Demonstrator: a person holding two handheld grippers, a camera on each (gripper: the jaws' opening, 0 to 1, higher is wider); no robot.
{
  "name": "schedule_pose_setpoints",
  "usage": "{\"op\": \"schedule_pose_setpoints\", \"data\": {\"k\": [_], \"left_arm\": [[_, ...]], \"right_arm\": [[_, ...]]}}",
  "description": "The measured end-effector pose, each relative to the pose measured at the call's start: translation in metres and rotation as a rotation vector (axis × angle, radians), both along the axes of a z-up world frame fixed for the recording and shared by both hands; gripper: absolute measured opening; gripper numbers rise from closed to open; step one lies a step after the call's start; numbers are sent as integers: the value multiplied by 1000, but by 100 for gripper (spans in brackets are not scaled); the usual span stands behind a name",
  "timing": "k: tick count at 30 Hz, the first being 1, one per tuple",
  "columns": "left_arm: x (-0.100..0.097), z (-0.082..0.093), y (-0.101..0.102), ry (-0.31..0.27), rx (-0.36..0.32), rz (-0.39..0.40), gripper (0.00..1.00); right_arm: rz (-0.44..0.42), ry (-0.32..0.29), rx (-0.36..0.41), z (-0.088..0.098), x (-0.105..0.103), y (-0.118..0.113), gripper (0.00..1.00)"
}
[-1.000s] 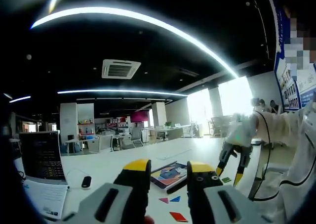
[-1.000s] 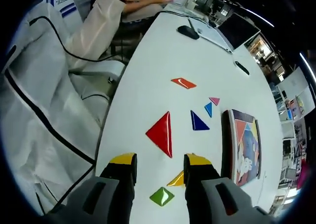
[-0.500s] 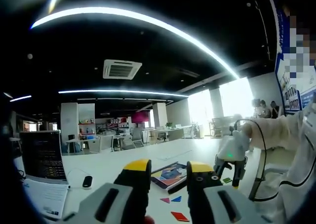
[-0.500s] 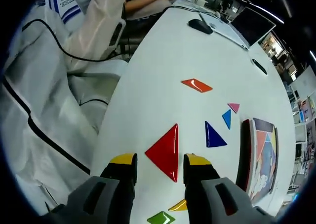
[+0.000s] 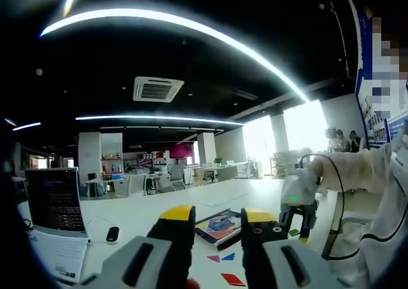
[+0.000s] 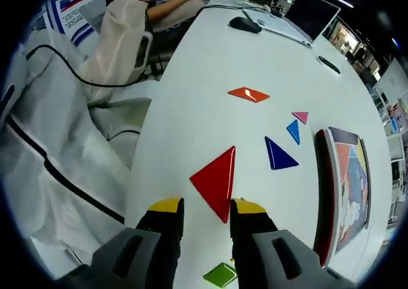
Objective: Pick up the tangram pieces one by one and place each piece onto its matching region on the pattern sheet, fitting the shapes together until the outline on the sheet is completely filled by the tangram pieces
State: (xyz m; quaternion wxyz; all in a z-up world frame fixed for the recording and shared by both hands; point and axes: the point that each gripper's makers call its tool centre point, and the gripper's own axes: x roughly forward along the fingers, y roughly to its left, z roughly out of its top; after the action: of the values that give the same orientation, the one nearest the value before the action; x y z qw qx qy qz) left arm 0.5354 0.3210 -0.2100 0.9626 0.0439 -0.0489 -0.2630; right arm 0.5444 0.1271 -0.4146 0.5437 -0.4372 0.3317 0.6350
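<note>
Right gripper (image 6: 207, 207) jaws parted around red triangle (image 6: 217, 180) corner.

The left gripper (image 5: 217, 228) is hovering over the white counter (image 5: 146, 209), its yellow-tipped jaws standing apart with nothing between them. Beyond them the pattern sheet (image 5: 218, 225) is lying flat, with a pink triangle (image 5: 212, 258), a blue triangle (image 5: 227, 256) and an orange piece (image 5: 231, 279) nearer. The right gripper (image 5: 296, 220) is reaching down at the right. A laptop (image 5: 54, 203) is sitting open on the left.

Looks like an open-plan office. Rows of desks (image 5: 210, 171), a laptop (image 5: 54, 203), strip lights (image 5: 159, 118) and a ceiling AC vent (image 5: 157, 88).
</note>
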Motion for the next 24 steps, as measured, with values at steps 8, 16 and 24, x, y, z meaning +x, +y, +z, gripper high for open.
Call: {"op": "schedule_pose_setpoints", "data": {"k": [8,16,24], "left_arm": [[-2,1,-3,-4,7,-6,30],[-1,0,-5,-2,10,-12,30],[-1,-1,-5,0,9,-10,30]], "right_arm": [[4,-2,-9,0,0,2,29],[-62,41,26,-1,-4,17,31],[-92,32,37,-1,-5,23,21]]}}
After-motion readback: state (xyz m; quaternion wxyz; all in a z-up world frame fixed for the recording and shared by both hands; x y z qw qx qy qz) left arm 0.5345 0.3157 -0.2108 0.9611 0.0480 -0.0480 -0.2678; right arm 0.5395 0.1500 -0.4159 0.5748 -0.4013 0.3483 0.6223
